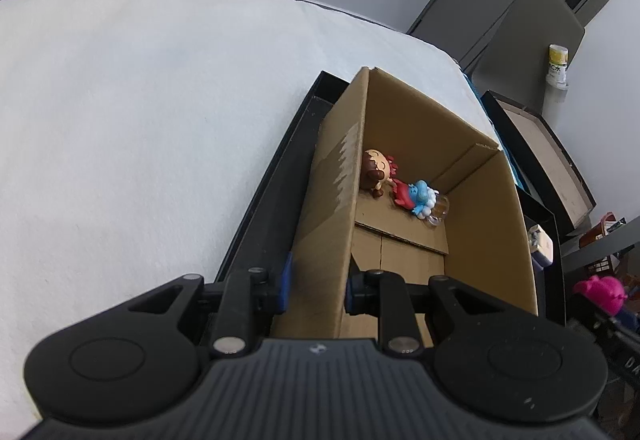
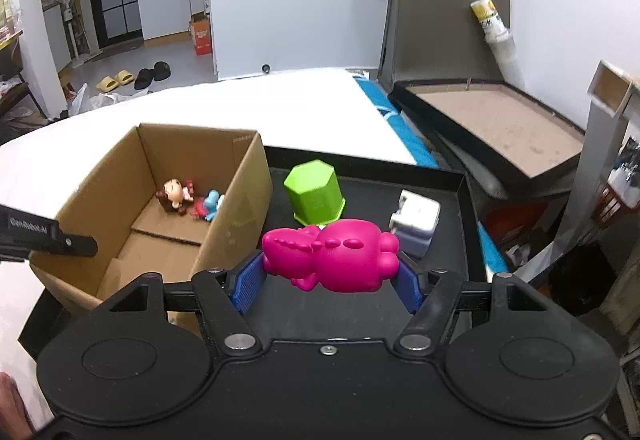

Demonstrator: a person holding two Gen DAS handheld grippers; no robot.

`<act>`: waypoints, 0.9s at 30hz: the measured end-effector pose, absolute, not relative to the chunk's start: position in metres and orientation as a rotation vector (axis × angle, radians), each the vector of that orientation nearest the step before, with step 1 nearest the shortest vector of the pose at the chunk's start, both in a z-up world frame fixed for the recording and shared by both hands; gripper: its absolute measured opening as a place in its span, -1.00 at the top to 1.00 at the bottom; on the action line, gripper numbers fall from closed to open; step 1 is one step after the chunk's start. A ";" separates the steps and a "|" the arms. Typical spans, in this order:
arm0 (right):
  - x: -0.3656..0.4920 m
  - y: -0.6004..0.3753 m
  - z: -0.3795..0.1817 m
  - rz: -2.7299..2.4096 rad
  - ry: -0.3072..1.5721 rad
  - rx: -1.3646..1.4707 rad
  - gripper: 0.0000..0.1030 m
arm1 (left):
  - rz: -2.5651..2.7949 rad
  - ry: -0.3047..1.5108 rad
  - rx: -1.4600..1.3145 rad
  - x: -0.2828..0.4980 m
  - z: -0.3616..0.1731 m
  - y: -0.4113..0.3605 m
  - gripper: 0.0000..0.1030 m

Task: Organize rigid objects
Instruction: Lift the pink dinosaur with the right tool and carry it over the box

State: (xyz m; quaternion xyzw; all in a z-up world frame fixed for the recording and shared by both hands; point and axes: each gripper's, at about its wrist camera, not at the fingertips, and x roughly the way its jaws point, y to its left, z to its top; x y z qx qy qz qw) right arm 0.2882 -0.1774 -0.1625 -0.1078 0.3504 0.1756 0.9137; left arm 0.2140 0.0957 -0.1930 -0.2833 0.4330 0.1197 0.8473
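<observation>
An open cardboard box (image 1: 492, 200) (image 2: 240, 192) stands in a black tray (image 1: 276, 200) (image 2: 400, 176). Inside it lie a brown-haired doll figure (image 1: 378, 168) (image 2: 174, 194) and a blue and red figure (image 1: 418, 198) (image 2: 208, 206). My left gripper (image 1: 318, 290) is shut on the box's near left wall, one blue pad outside and one inside. My right gripper (image 2: 328, 276) is shut on a magenta crocodile toy (image 2: 336, 258) and holds it above the tray, right of the box. The toy also shows in the left wrist view (image 1: 600, 290).
In the tray behind the crocodile stand a green hexagonal cup (image 2: 316, 194), upside down, and a white and lilac boxy object (image 2: 414, 222). The tray sits on a white-covered table (image 1: 140, 120). A larger shallow tray (image 2: 496, 124) lies off to the right.
</observation>
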 end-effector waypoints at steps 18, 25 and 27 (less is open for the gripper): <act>0.277 -0.157 -0.120 0.335 0.709 -0.279 -0.28 | 0.242 0.904 -0.624 0.211 -0.192 0.103 0.53; 0.276 -0.142 -0.109 0.347 0.715 -0.305 -0.28 | 0.232 0.902 -0.617 0.211 -0.191 0.104 0.52; 0.276 -0.137 -0.107 0.350 0.714 -0.315 -0.28 | 0.232 0.901 -0.621 0.211 -0.191 0.105 0.52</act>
